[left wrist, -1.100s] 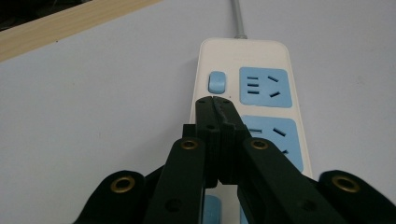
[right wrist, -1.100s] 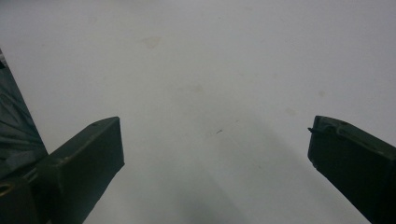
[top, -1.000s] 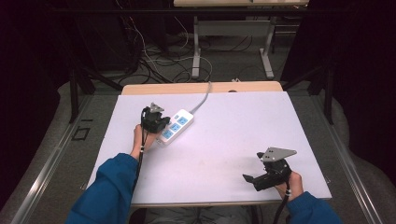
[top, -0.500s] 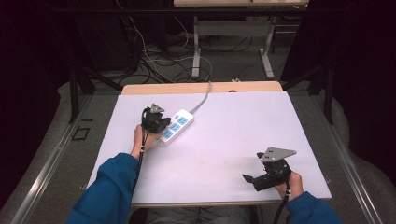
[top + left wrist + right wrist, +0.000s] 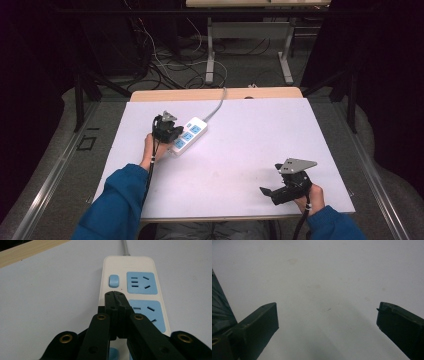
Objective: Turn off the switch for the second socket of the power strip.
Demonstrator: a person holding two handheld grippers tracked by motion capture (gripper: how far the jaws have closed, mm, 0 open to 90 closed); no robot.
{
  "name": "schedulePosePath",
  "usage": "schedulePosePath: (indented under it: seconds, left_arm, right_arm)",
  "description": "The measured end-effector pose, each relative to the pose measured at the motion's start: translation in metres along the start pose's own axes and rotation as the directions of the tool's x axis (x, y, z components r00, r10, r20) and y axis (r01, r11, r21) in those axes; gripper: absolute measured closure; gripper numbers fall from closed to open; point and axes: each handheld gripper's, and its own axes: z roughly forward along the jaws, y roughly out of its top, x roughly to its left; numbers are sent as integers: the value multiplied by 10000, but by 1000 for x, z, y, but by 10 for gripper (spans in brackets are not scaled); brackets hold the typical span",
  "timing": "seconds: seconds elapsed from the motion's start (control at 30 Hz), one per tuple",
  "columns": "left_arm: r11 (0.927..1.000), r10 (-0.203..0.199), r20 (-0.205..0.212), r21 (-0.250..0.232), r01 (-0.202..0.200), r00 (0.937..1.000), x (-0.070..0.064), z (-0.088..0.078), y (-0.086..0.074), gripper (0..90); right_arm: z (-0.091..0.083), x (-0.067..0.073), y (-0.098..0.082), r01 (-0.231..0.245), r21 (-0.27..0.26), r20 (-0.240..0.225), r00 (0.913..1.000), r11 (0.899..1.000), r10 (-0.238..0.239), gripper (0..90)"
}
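Note:
A white power strip (image 5: 189, 135) with blue sockets lies on the white table (image 5: 260, 130), its grey cable (image 5: 218, 105) running off the far edge. My left gripper (image 5: 170, 131) hovers over the strip's near end, jaws shut together with nothing between them. In the left gripper view the closed tips (image 5: 115, 293) point just below the blue switch (image 5: 113, 280) of the power strip (image 5: 130, 267). My right gripper (image 5: 272, 192) rests near the table's front right, jaws wide open over bare tabletop. Its two black fingers (image 5: 259, 322) stand far apart in the right gripper view.
The wooden far edge of the table (image 5: 215, 93) shows beyond the white sheet. Behind it stand metal table legs (image 5: 211, 55) and loose cables (image 5: 170, 65) on the floor. A rail (image 5: 50, 175) runs along the left side.

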Motion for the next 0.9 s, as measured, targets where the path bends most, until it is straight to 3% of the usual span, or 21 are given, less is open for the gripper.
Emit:
schedulePosePath:
  seconds: [0.43, 0.47, 0.63, 0.77, 0.9]
  left_arm:
    - [10000, 3, 29, 68, -4, 10000, 0, 0, 0, 900]
    - [10000, -7, 35, 90, 6, 10000, 0, 0, 0, 900]
    - [10000, 37, 54, 58, -38, 10000, 0, 0, 0, 900]
    - [9999, 73, -11, 104, -73, 10000, -1, 0, 0, 900]
    - [9999, 66, 7, 91, -66, 10000, -1, 0, 0, 900]
  right_arm:
    - [1, 0, 0, -72, 32, -35, 10000, 10000, 72, 35]
    - [0, -1, 0, -78, 230, -71, 9999, 9997, 80, 35]
    - [0, 0, 0, -90, 27, -43, 9999, 10000, 90, 35]
    - [0, -1, 0, 111, 65, -21, 9999, 9999, -111, 35]
    - [0, 0, 0, -64, 155, -28, 10000, 9999, 65, 36]
